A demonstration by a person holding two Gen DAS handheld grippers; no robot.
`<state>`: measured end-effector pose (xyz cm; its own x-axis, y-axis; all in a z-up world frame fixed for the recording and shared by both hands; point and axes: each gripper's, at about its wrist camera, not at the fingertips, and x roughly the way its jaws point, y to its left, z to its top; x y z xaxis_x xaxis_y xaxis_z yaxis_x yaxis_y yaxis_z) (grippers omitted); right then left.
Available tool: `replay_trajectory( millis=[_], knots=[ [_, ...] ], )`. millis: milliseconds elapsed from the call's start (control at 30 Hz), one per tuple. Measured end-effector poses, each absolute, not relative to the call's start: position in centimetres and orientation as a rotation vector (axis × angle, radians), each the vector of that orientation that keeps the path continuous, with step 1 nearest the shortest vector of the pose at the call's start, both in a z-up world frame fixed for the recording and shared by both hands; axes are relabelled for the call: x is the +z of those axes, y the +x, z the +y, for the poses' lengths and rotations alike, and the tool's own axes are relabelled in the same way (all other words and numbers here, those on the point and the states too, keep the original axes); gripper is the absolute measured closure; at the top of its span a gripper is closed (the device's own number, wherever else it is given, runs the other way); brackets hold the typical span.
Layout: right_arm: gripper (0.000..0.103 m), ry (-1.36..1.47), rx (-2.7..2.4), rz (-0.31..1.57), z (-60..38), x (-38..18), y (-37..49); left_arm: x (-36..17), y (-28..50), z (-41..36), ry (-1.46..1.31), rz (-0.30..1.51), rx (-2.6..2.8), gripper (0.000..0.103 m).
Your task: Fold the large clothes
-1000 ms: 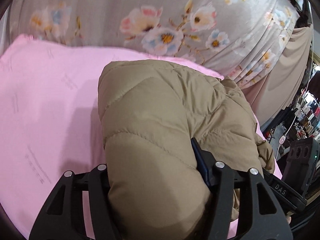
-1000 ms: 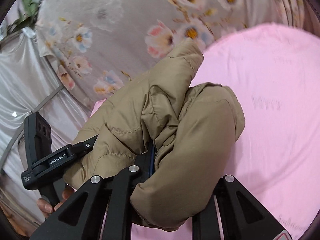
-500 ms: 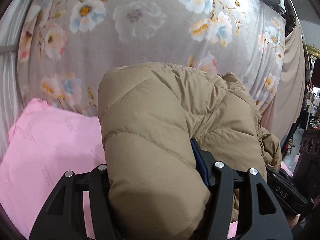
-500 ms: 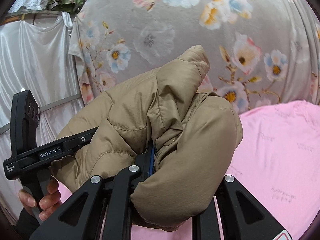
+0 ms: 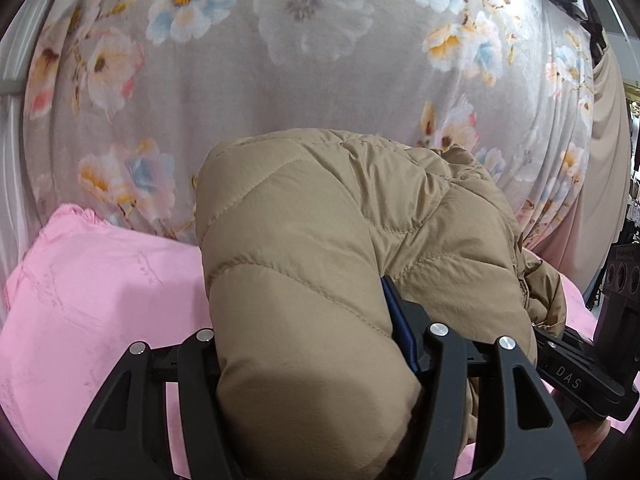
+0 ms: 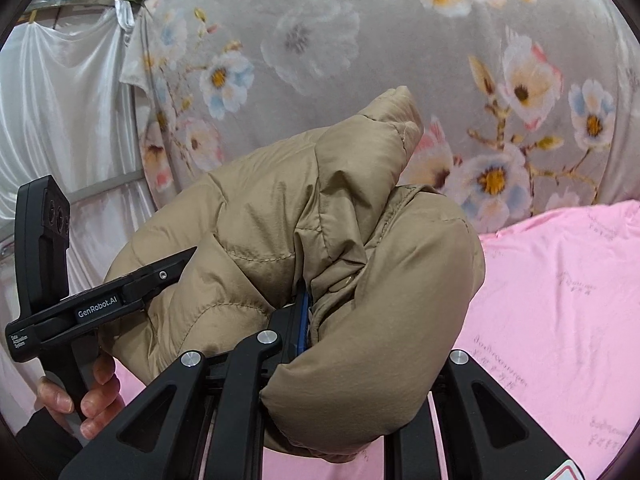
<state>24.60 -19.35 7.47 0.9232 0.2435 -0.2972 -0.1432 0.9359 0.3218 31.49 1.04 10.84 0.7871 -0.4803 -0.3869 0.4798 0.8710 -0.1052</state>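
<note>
I grip a puffy tan quilted jacket [image 5: 312, 264] in both my left gripper [image 5: 316, 344] and right gripper [image 6: 360, 344], jaws clenched on its padding; pink sheet [image 5: 92, 280] below.

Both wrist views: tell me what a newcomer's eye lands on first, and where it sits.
The tan puffer jacket fills the middle of both views, bunched up and clamped in the left claw and the right claw above the pink sheet. Behind it, a grey floral curtain spans the whole background.
</note>
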Motion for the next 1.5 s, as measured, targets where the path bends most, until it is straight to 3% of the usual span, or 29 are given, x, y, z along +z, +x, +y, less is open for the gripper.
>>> replay_trajectory(
  millis=[367,500,800,1000,1100,1200,1233,1500],
  knots=[
    [0.087,0.31,0.196,0.554,-17.5,-3.2,29.1,-1.0,36.4,2.5,-0.028,0.59,-0.481,0.046],
    [0.083,0.344,0.197,0.599,-17.3,-5.0,29.3,-2.9,36.7,4.0,-0.062,0.635,-0.464,0.04],
    [0.059,0.413,0.185,0.687,-19.8,-4.3,24.5,-2.2,35.3,7.6,-0.134,0.747,-0.427,0.019],
    [0.058,0.361,0.114,0.616,-21.5,0.4,20.5,3.3,33.3,8.7,0.009,0.707,-0.268,0.017],
    [0.064,0.297,0.105,0.549,-20.7,4.3,20.9,6.5,33.7,7.8,0.045,0.679,-0.211,0.017],
    [0.089,0.193,0.111,0.501,-18.6,8.3,23.4,9.4,34.8,6.3,0.056,0.646,-0.178,0.017],
    [0.093,0.174,0.117,0.494,-18.0,9.0,24.3,10.1,35.1,5.7,0.058,0.64,-0.171,0.017],
    [0.097,0.206,0.089,0.546,-16.6,9.4,35.6,11.0,40.8,-0.1,0.093,0.661,-0.141,0.017]
  ],
)
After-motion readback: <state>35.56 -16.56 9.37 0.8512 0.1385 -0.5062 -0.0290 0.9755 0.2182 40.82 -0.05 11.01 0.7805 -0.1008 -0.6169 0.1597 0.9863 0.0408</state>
